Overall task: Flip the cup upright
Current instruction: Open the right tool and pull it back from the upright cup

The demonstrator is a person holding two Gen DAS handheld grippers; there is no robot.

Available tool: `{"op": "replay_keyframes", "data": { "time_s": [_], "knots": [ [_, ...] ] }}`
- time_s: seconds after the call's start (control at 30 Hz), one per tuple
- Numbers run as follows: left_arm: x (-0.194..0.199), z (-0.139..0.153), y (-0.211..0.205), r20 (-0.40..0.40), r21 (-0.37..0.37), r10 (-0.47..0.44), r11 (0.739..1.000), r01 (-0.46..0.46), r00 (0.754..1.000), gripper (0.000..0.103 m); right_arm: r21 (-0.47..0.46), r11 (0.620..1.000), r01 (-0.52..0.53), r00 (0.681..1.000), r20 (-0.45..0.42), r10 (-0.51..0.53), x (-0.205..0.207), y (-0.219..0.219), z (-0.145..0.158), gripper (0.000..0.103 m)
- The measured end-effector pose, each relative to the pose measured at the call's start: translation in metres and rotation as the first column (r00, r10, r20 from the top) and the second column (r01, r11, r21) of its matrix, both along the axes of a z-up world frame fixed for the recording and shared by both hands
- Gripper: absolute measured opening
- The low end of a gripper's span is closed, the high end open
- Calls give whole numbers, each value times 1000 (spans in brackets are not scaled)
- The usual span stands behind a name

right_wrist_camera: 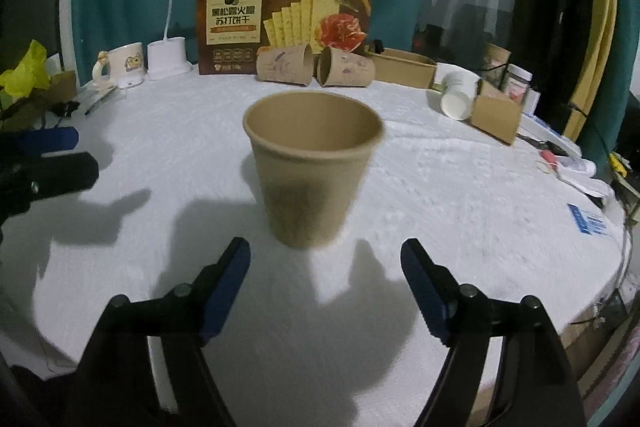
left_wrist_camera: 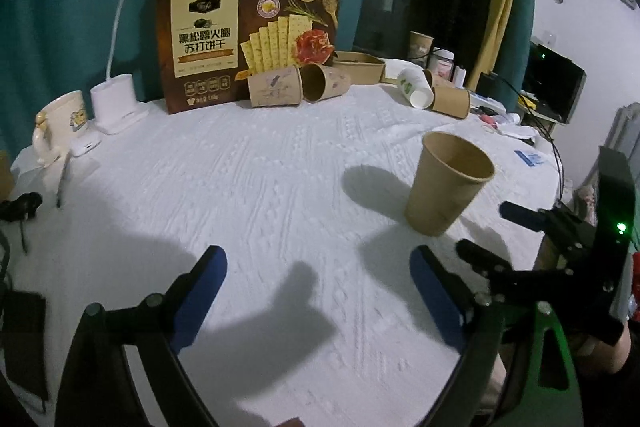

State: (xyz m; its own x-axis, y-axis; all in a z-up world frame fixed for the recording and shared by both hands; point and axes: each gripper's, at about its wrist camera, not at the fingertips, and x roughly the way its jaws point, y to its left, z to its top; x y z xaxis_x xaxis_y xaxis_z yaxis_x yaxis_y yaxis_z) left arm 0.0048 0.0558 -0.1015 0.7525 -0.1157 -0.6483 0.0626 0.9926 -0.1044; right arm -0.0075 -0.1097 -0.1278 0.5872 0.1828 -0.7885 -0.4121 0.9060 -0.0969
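Note:
A plain brown paper cup [left_wrist_camera: 448,183] stands upright, mouth up, on the white cloth of the table [left_wrist_camera: 256,187]. In the right wrist view the cup [right_wrist_camera: 312,167] is straight ahead, just beyond my right gripper [right_wrist_camera: 326,255], which is open and empty with the cup outside its jaws. My left gripper [left_wrist_camera: 318,263] is open and empty over bare cloth, left of the cup. The right gripper [left_wrist_camera: 492,231] also shows in the left wrist view, and the left gripper [right_wrist_camera: 76,155] shows at the left edge of the right wrist view.
A cracker box [left_wrist_camera: 248,35], a white desk lamp [left_wrist_camera: 116,95] and a mug [left_wrist_camera: 60,123] stand at the back. Two printed cups [left_wrist_camera: 300,83] lie on their sides there. A white cup [left_wrist_camera: 416,89], brown cups and clutter lie back right.

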Motion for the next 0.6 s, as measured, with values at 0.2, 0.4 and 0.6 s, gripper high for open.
{"op": "replay_keyframes", "data": {
  "time_s": [0.2,0.4,0.6],
  "knots": [
    [-18,20,-20,65,28,-11,1000,9,998,93,44,997,61,998,-3,-61,-19,-40,15,76],
    [-33,53,-44,178,76,-25,997,11,984,93,109,982,153,988,-11,-153,-28,-81,38,76],
    [-42,79,-64,258,76,-18,997,-2,966,93,125,972,199,979,11,-202,-31,-115,67,76]
  ]
}}
